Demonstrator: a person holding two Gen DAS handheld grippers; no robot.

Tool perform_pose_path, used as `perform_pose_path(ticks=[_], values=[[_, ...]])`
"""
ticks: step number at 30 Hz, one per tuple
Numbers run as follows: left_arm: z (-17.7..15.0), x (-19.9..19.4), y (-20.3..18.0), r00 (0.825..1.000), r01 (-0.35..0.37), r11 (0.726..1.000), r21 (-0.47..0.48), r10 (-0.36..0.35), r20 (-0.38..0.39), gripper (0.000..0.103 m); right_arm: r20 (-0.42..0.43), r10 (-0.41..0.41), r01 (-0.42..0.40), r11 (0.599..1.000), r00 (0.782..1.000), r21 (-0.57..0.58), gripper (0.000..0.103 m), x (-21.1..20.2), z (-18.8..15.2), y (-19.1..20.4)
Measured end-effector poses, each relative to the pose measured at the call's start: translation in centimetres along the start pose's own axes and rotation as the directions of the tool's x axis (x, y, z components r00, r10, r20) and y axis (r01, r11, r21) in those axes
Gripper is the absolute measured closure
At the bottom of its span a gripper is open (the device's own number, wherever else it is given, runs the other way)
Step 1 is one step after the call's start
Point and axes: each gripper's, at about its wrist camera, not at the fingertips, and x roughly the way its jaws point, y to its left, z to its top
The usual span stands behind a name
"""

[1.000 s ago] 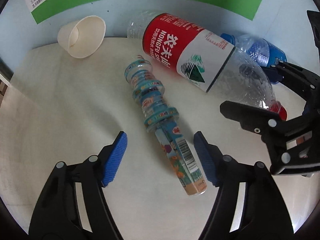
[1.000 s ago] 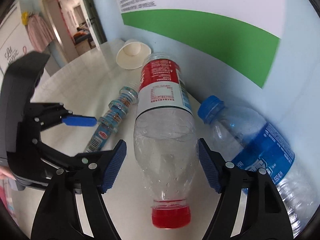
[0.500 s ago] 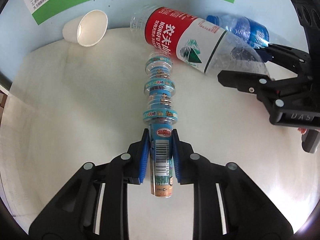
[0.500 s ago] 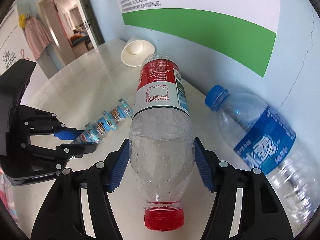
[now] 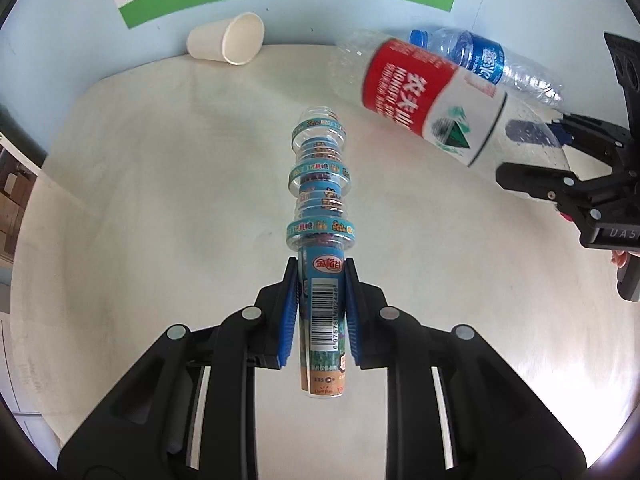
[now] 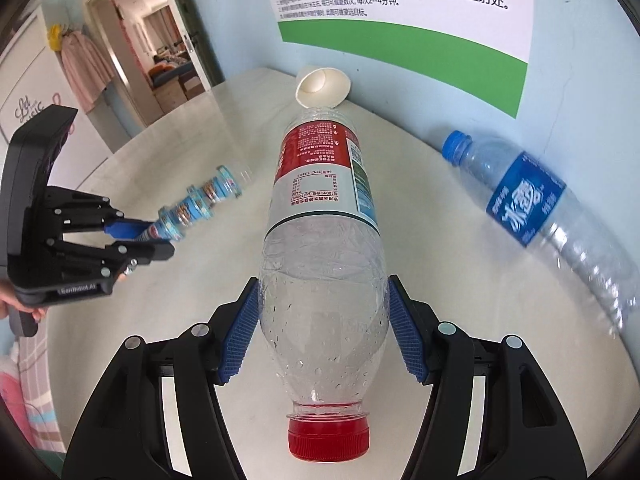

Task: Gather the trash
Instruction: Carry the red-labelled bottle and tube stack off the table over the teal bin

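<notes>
In the left wrist view, the left gripper (image 5: 322, 312) is closed narrow on the barcode end of a ridged plastic tube (image 5: 320, 216), blue pads pressing both of its sides; the tube points away toward twelve o'clock over the pale table (image 5: 160, 208), and whether its far end touches the table cannot be told. At eleven o'clock a paper cup (image 5: 230, 44) lies on its side against the wall. At two o'clock the red-label bottle (image 5: 424, 96) is tilted above the surface, its lower part pinched by the right gripper (image 5: 532, 156) coming in from three o'clock, and the blue-label bottle (image 5: 492, 64) lies behind it by the wall. In the right wrist view, the right gripper (image 6: 324, 328) is closed about halfway on the clear lower body of the red-label bottle (image 6: 320, 216), red cap toward the camera. The blue-label bottle (image 6: 532, 204) lies loose at two o'clock, the paper cup (image 6: 322, 88) at twelve, and the left gripper (image 6: 136, 240) holds the tube (image 6: 196, 208) at nine o'clock. Judging from this, two pieces are in hand and not yet dropped anywhere; no bin shows, and the cup and blue bottle are still to collect.
</notes>
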Motion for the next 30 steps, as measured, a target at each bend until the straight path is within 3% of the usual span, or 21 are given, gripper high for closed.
perform_pose_path(ticks=[7, 14, 23, 30], values=[[-3.2, -4.8, 1.4, 0.998, -0.016, 1.0, 0.01, 0.015, 0.067, 0.084, 0.014, 0.006, -0.006, 1.0, 1.0, 0.028, 0.04, -3.7, -1.6, 2.8], [-8.8, -11.3, 4.4, 0.991, -0.039, 0.999, -0.029, 0.042, 0.124, 0.084, 0.027, 0.031, -0.031, 0.999, 0.999, 0.005, 0.04, -6.9, -2.5, 7.9], [-18.0, -16.7, 11.1, 0.981, -0.122, 0.982, -0.143, 0.141, 0.135, 0.084, 0.014, 0.124, -0.122, 0.987, 0.992, -0.102, 0.04, -7.5, -2.2, 17.9], [-25.4, -20.5, 15.9, 0.969, -0.182, 0.951, -0.249, 0.217, 0.119, 0.084, -0.037, 0.241, -0.243, 0.946, 0.97, -0.212, 0.04, -6.3, -1.8, 27.3]])
